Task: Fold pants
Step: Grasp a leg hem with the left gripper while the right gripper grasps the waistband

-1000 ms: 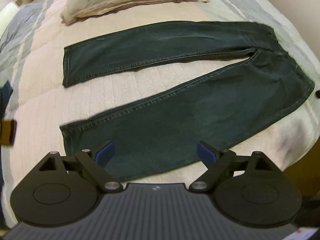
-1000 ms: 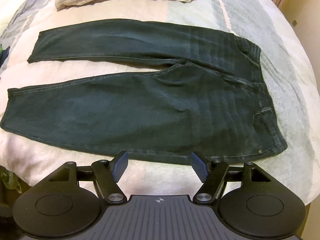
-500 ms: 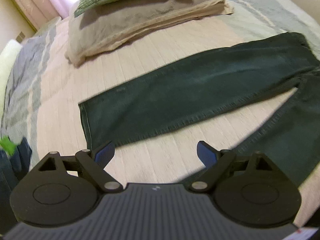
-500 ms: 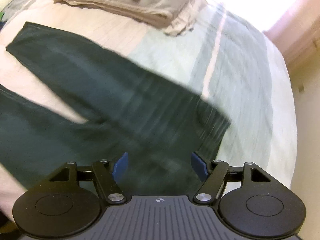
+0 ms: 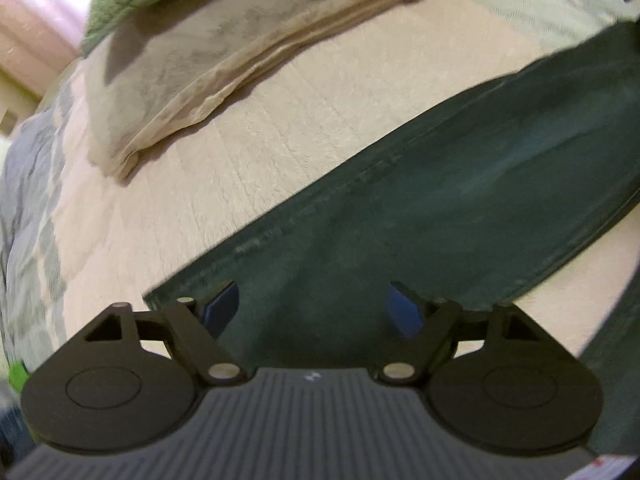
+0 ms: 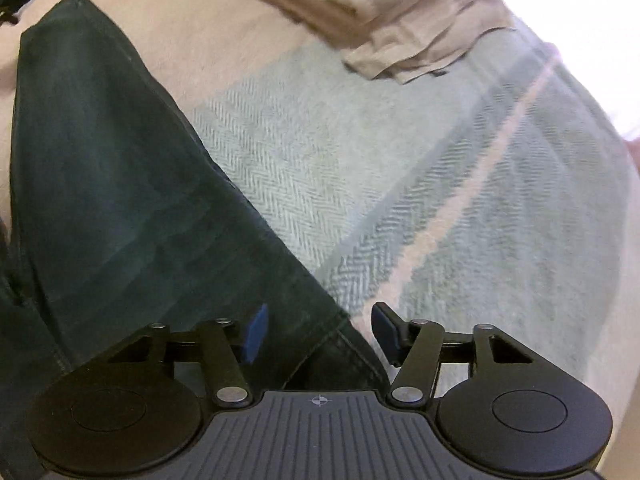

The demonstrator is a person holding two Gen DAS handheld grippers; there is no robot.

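Dark green jeans (image 5: pixel 460 208) lie flat on the bed's blanket (image 6: pixel 400 184). Left gripper (image 5: pixel 314 308) hangs over a leg hem, jaws apart and closing, denim between them, pads not pressing. Right gripper (image 6: pixel 320 332) straddles a corner of the jeans' edge, jaws likewise apart and closing. Beige folded bedding (image 5: pixel 248 52) lies beyond, near the bed's far edge.
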